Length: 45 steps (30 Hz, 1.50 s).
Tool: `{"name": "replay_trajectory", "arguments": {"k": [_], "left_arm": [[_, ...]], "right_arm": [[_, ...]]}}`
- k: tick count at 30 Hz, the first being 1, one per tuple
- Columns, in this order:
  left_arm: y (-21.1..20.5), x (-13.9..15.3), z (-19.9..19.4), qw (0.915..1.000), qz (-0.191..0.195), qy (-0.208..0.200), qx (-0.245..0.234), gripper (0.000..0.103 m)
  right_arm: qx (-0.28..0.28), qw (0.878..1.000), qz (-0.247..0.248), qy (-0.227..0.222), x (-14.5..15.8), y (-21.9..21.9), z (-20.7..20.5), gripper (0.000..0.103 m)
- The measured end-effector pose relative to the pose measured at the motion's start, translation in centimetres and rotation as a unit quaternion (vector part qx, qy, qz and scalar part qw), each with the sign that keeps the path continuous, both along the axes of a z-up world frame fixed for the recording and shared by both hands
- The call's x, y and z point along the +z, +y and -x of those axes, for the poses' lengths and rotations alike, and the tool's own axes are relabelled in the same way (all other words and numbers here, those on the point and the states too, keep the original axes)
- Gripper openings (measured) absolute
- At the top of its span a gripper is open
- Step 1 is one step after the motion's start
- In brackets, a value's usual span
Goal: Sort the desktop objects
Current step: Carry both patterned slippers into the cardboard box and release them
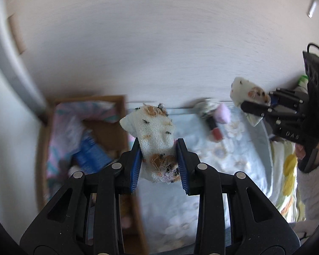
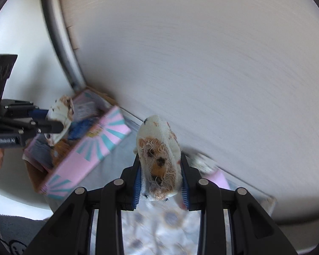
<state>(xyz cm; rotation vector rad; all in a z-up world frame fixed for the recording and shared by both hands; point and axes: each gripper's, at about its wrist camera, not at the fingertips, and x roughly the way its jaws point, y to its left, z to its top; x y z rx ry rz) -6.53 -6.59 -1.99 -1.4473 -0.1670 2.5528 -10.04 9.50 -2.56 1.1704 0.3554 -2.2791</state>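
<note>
My left gripper (image 1: 159, 159) is shut on a white sock with orange and dark patches (image 1: 155, 136), held in the air above the floral table cover (image 1: 223, 155). My right gripper (image 2: 161, 178) is shut on a matching white sock (image 2: 159, 148). The right gripper with its sock (image 1: 247, 94) also shows in the left wrist view at the right. The left gripper with its sock (image 2: 60, 111) shows in the right wrist view, over the box. A red lipstick (image 1: 214, 129) and a pink item (image 1: 223, 113) lie on the cover, blurred.
A cardboard box with a pink and teal patterned side (image 2: 89, 148) sits at the left and holds a blue item (image 1: 91, 156) and cloth. A pale wall (image 1: 159, 42) stands behind. A grey pole (image 1: 13, 68) runs at the left.
</note>
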Motion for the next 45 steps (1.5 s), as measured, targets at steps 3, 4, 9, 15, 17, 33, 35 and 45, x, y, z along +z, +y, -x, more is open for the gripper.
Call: {"name": "replay_trajectory", "arguments": {"k": [3, 4, 9, 15, 17, 33, 35, 45], "left_arm": [[-2.8, -0.5, -1.3, 0.9996, -0.002, -0.005, 0.029, 0.028], [-3.8, -0.7, -1.8, 0.9991, -0.001, -0.007, 0.041, 0.028], [-7.2, -2.2, -3.6, 0.9962, -0.007, -0.018, 0.085, 0.028], [-9.2, -4.2, -6.2, 0.9931, -0.019, -0.029, 0.112, 0.028], [-9.5, -4.7, -6.8, 0.9927, -0.024, -0.031, 0.114, 0.028], [-9.4, -7.0, -8.0, 0.9924, -0.023, -0.048, 0.111, 0.028], [-9.0, -7.0, -8.0, 0.9935, -0.008, -0.043, 0.105, 0.028], [-8.5, -7.0, -8.2, 0.9915, -0.010, -0.059, 0.115, 0.071]], "right_arm": [[0.036, 0.999, 0.002, -0.004, -0.1, -3.9, 0.3, 0.029], [0.044, 0.999, 0.002, -0.005, -0.2, -4.7, 0.4, 0.029], [0.100, 0.995, 0.003, -0.025, -1.1, -10.9, 0.8, 0.029], [0.154, 0.987, -0.019, -0.048, -2.8, -16.8, 0.4, 0.029], [0.166, 0.984, -0.026, -0.055, -3.4, -18.2, 0.3, 0.029], [0.194, 0.977, -0.055, -0.076, -4.9, -22.8, -0.1, 0.029], [0.187, 0.978, -0.056, -0.077, -4.8, -23.0, 0.1, 0.029], [0.148, 0.985, -0.034, -0.078, -4.0, -22.7, 1.0, 0.063]]}}
